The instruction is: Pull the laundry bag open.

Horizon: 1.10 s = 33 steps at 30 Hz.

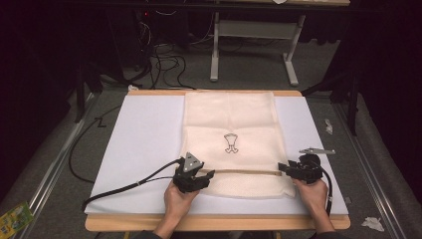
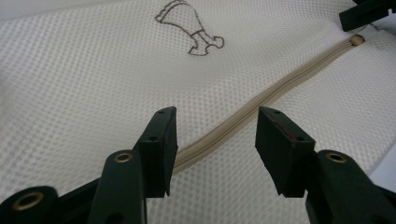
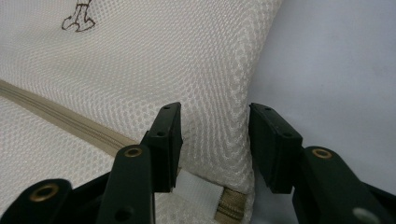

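Note:
A cream mesh bag [image 1: 229, 117] with a small dark line drawing [image 1: 230, 143] lies flat on the white board [image 1: 144, 144]. A beige zipper [image 1: 244, 172] runs across its near end. My left gripper [image 1: 209, 175] sits at the zipper's left end. Its jaws are open over the mesh, and the zipper [image 2: 280, 84] passes between them untouched. My right gripper [image 1: 282, 168] is at the bag's right edge, open. The mesh edge [image 3: 219, 140] lies between its jaws, beside a beige tab [image 3: 231, 207]. The right gripper's black tip [image 2: 364, 14] shows near the zipper's far end.
The board rests on a wooden table [image 1: 214, 222]. A black cable [image 1: 124, 188] trails left from my left gripper across the board. White table legs [image 1: 215, 50] and loose cables stand on the floor behind. A green packet [image 1: 15, 219] lies on the floor at the lower left.

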### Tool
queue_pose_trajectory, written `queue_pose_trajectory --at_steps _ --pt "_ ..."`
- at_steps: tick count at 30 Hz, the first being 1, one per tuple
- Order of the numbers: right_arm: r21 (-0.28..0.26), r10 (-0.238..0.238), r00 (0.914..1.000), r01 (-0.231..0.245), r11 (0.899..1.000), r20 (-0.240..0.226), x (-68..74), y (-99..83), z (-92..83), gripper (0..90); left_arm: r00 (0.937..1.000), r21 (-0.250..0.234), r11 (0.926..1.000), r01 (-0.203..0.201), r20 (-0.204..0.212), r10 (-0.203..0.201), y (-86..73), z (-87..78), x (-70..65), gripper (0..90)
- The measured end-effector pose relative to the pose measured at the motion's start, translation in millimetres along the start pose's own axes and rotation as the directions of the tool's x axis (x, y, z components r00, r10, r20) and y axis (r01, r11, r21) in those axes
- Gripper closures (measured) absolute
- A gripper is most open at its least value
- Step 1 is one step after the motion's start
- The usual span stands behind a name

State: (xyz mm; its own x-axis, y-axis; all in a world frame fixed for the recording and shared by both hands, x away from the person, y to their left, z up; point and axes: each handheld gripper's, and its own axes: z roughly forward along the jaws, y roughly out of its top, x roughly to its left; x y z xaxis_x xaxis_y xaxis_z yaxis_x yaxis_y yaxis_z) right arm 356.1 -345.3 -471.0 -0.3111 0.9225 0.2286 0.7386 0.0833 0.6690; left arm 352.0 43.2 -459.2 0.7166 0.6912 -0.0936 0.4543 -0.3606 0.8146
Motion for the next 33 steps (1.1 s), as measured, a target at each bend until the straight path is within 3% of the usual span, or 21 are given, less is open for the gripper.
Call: queue_pose_trajectory --at_steps 7,13,14,17,23,27,33 --pt "0.041 0.000 1.0000 0.000 0.999 -0.004 -0.1 5.7 1.1 62.0 0.9977 -0.011 0.9985 -0.054 0.041 0.054 21.8 10.5 -19.2 46.8" --pt "0.056 -0.005 0.9999 0.006 0.998 -0.015 -0.3 8.5 3.2 71.5 0.9954 -0.021 0.9973 -0.070 0.064 0.072 34.2 19.2 -31.1 44.7" --pt "0.061 -0.009 0.9997 0.010 0.998 -0.021 -1.3 8.7 3.7 77.9 0.9942 -0.015 0.9967 -0.080 0.071 0.081 39.0 23.0 -34.9 44.1" --pt "0.059 -0.011 0.9993 0.013 0.998 -0.035 -2.6 8.9 3.5 83.8 0.9923 0.014 0.9959 -0.089 0.087 0.088 46.0 29.4 -40.6 46.8" --pt "0.043 -0.026 0.9978 0.028 0.999 -0.062 -2.5 9.2 -0.5 86.6 0.9876 0.049 0.9932 -0.106 0.122 0.099 52.9 48.3 -55.5 49.8" --pt "0.032 -0.029 0.9967 0.032 0.999 -0.076 -2.5 9.8 -3.6 87.0 0.9851 0.055 0.9939 -0.095 0.148 0.086 56.9 56.3 -60.8 50.1" --pt "0.011 -0.031 0.9945 0.033 0.999 -0.100 -1.0 15.6 -11.1 87.4 0.9793 0.065 0.9908 -0.119 0.172 0.106 61.3 68.3 -74.2 50.7"
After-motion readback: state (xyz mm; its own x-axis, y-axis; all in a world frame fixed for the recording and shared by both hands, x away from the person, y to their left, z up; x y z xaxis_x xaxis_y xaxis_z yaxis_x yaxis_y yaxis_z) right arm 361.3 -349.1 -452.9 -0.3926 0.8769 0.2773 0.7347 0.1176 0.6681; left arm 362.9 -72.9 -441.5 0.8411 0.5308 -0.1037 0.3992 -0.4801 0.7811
